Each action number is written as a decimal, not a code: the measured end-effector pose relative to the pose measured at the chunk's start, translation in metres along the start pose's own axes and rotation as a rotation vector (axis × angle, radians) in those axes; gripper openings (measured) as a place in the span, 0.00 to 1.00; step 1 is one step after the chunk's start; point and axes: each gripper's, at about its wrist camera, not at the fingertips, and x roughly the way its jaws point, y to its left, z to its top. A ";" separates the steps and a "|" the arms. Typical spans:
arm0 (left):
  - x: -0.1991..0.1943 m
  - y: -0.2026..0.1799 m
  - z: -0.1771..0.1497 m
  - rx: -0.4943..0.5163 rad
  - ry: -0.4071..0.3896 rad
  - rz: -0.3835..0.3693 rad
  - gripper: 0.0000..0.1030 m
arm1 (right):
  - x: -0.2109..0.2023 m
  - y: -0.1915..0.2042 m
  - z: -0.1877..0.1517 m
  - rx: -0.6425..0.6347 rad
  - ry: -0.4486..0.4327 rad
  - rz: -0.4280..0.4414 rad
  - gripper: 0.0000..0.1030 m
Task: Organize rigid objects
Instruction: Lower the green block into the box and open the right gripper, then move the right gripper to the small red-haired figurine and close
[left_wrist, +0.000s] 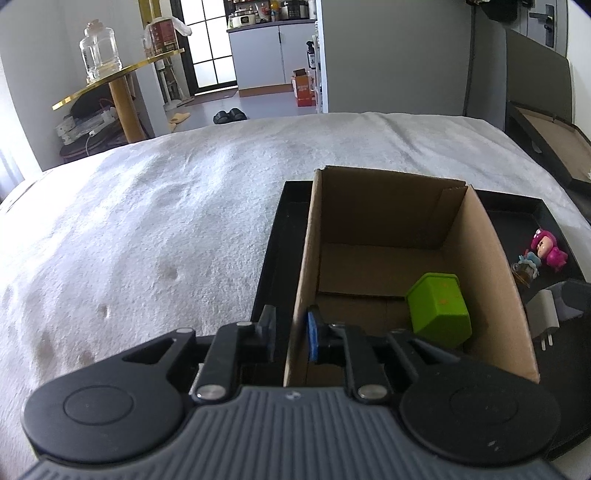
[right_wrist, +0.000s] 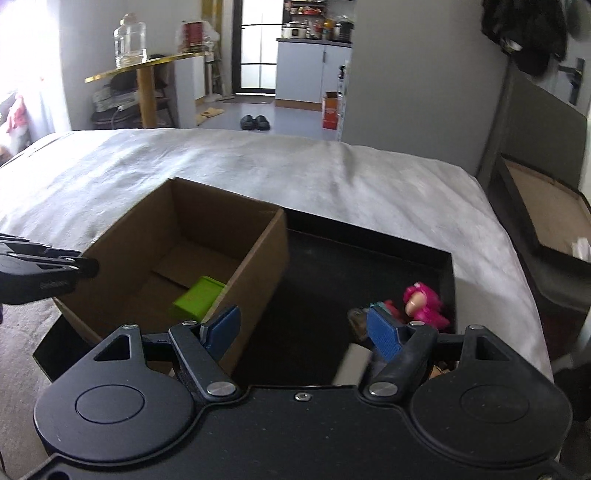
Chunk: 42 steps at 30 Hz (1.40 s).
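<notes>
While the left gripper (left_wrist: 291, 334) pinches the cardboard box (left_wrist: 388, 221) wall, the right gripper (right_wrist: 303, 332) hangs jaws apart, empty, the pink figurine (right_wrist: 424, 302) just beyond its right pad: likely light, hard, slippery, best gripped across the body.

Pretty clearly a lived-in home: a bed (left_wrist: 184, 221) covered with a white blanket is seen up front, slippers (left_wrist: 229, 115) are left on the floor, and a kitchen counter (left_wrist: 269, 55) crowded with pots is visible through the doorway.
</notes>
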 end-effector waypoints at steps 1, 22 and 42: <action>0.000 0.000 -0.001 -0.001 0.000 0.003 0.16 | 0.000 -0.004 -0.003 0.008 0.003 -0.005 0.73; -0.009 -0.020 0.010 0.064 -0.020 0.110 0.79 | 0.007 -0.050 -0.034 0.143 0.063 -0.045 0.68; 0.001 -0.039 0.018 0.087 -0.022 0.156 0.83 | 0.039 -0.104 -0.052 0.229 0.120 -0.134 0.34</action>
